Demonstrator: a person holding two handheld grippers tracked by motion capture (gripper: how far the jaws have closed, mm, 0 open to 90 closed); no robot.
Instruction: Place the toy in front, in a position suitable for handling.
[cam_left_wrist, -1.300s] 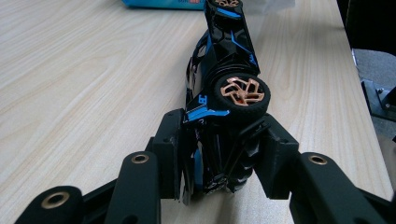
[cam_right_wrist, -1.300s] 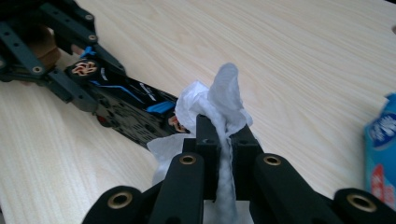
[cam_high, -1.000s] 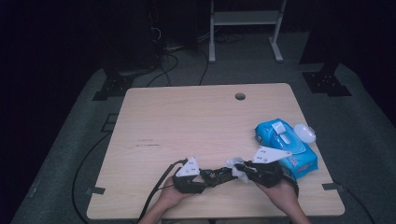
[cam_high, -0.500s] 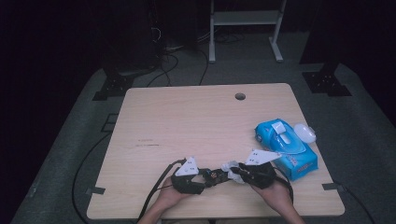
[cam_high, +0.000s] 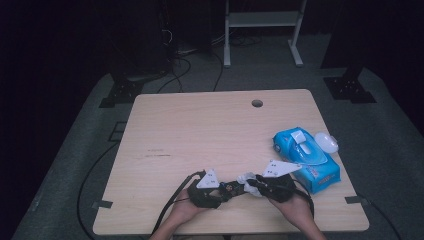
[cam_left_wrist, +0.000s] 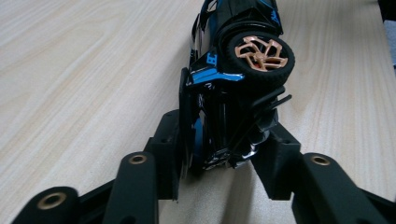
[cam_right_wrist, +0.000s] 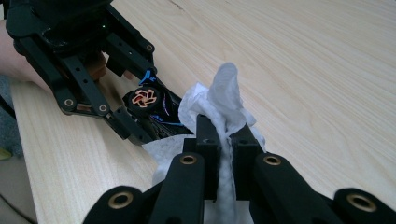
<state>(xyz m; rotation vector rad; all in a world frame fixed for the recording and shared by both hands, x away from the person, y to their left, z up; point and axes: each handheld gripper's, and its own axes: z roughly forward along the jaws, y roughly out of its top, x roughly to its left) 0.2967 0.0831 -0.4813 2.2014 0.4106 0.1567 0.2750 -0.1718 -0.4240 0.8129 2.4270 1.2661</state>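
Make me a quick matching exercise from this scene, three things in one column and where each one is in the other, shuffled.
1. toy car
2. white wipe
3. blue wipes pack

a. lying on the table's right side
b. clamped in the left gripper
c. pinched in the right gripper

Pairs: 1-b, 2-c, 3-a

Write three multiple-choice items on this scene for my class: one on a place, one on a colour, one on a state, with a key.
1. Where does the wipes pack lie on the table?
A right side
B left side
C far edge

2. What colour are the toy car wheel spokes?
A green
B copper
C white

3. What does the right tool hold?
A nothing
B a pen
C a white wipe

Key: A, the high view shows the pack at the right; B, the wheel shows copper spokes; C, the jaws pinch the wipe.
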